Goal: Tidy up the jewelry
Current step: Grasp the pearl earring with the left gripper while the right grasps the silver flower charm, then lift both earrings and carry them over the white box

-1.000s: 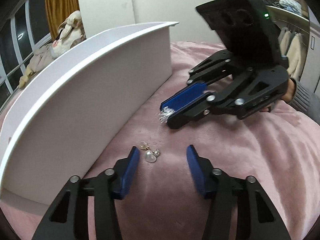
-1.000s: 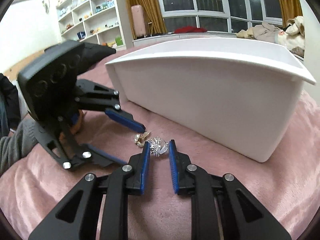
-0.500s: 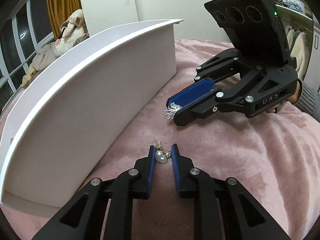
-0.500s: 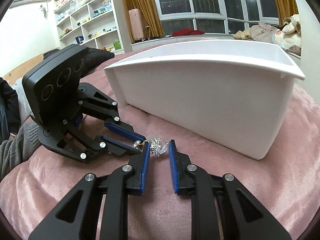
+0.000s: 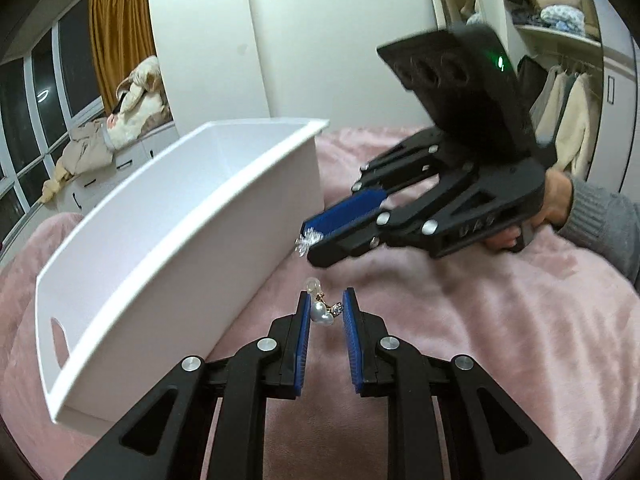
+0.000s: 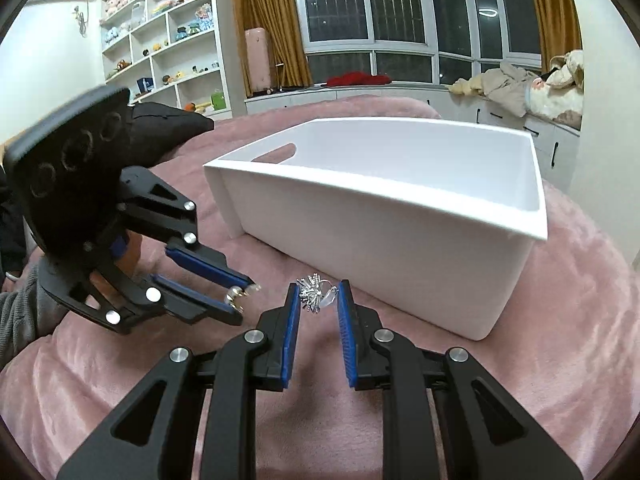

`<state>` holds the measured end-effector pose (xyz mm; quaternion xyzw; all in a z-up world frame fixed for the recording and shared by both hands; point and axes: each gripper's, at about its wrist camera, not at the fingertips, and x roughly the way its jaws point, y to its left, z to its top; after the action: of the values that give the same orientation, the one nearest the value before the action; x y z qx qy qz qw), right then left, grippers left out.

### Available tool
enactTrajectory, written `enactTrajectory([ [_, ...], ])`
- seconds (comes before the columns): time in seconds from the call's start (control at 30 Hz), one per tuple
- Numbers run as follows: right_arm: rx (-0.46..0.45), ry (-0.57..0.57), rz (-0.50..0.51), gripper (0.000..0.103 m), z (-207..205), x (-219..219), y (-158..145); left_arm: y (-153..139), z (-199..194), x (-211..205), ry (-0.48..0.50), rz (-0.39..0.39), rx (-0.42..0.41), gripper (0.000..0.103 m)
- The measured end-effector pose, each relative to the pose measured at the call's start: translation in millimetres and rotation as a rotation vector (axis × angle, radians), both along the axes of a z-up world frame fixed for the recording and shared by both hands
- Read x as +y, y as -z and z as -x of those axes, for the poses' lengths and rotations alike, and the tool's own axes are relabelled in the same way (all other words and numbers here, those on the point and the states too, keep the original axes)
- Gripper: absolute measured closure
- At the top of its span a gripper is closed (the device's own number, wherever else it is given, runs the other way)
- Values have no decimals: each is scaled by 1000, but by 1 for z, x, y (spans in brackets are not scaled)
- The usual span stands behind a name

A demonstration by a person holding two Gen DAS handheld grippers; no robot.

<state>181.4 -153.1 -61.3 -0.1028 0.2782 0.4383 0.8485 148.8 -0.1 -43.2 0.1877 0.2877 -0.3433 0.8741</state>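
My left gripper [image 5: 326, 300] is shut on a pearl earring [image 5: 322, 312] with gold and crystal parts, held above the pink blanket. My right gripper [image 6: 318, 290] is shut on a silver spiky earring [image 6: 314, 294], also lifted. Each gripper shows in the other's view: the right one [image 5: 306, 242] with the silver earring [image 5: 306, 240] at its tips, the left one [image 6: 240, 294] with the pearl earring [image 6: 236, 294]. A white open bin [image 5: 180, 240] stands just left of both grippers; in the right wrist view it [image 6: 400, 240] is ahead and its inside looks bare.
The pink plush blanket [image 5: 480, 340] covers the bed. Shelves with toys [image 6: 160, 48], windows with ochre curtains [image 6: 272, 12] and a pile of clothes [image 6: 520, 84] are far behind. A wardrobe with hanging clothes [image 5: 560, 112] is at the right.
My left gripper closed on the pearl earring and lifted it off the blanket. Both grippers have risen, so the bin's inside now shows.
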Motion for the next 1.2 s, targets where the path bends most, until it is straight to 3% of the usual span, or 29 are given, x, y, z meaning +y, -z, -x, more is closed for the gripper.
enactTrajectory([
  [0.33,-63,52,29,83,14,11,-34,-32,9,19,-118,73,-56,82],
  [0.5,-111,79,16,83,15,17,-61,-52,-3,37,-224,153,-71,82],
  [0.63,-170,171,0,83,5,16,-79,-62,-11,57,-316,233,-58,82],
  [0.77,-176,239,15,83,-12,17,-83,-64,-21,81,-461,331,-49,82],
  [0.97,-152,281,55,83,-35,27,-77,-56,-43,96,-595,335,-39,82],
  [1.2,-87,308,59,83,-59,33,-62,-42,-58,93,-611,297,-5,82],
])
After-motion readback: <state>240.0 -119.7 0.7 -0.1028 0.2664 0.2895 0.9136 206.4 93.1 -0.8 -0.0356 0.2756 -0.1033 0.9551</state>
